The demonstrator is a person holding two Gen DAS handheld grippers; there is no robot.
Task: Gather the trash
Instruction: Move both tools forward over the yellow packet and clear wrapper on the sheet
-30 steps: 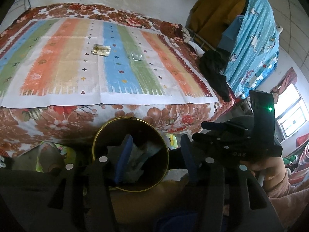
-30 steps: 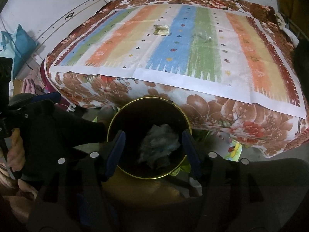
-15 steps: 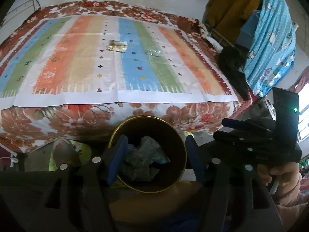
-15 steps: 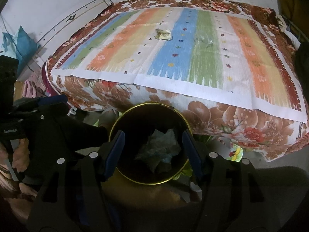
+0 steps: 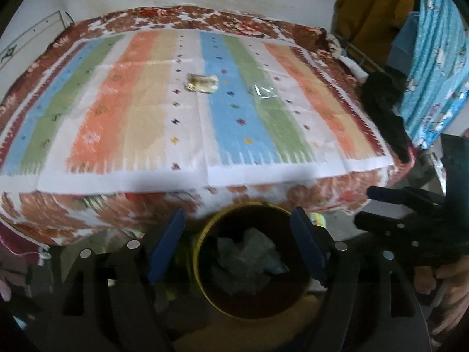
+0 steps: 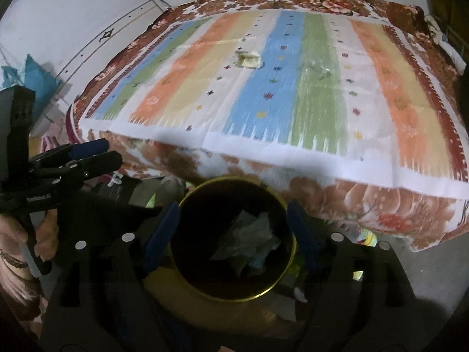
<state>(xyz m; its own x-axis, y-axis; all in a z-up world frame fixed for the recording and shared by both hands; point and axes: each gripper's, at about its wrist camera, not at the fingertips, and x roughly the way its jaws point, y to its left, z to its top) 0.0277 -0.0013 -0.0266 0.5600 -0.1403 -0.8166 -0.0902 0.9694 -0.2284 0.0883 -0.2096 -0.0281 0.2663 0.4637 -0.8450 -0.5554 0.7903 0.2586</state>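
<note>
- The left tongs (image 5: pixel 237 243) stand spread wide with nothing between their blue pads (image 5: pixel 165 246); the jaws have just been opening. They hang tilted down over the rim of a round bin (image 5: pixel 205 231).
- The right tongs (image 6: pixel 233 236) are spread too, empty, and their jaws have likewise just been opening. Their blue pads (image 6: pixel 161 234) sit on either side of the same bin's gold rim (image 6: pixel 288 261).
- Inside the bin lies crumpled pale trash (image 6: pixel 249 242), loose on the dark bottom and touching neither pair of tongs.
- In the right wrist view a hand (image 6: pixel 17 234) grips the handle of the left tongs at the left edge; in the left wrist view the other hand (image 5: pixel 439 275) holds the right tongs at the right edge.
- The bin stands on the floor just beside the near edge of a bed (image 5: pixel 58 214) with a flowered brown cover.
- A striped cloth (image 5: pixel 228 123) is spread flat over the top of the bed.
- Near the middle of the cloth, toward its far edge, lies a crumpled yellowish wrapper (image 5: pixel 202 83); a clear plastic scrap (image 5: pixel 263 91) lies near it, on the green stripe toward the right edge. The two are apart.
- Past the right edge of the bed hang a blue patterned cloth (image 5: pixel 433 58) and a dark garment (image 5: pixel 384 99).
</note>
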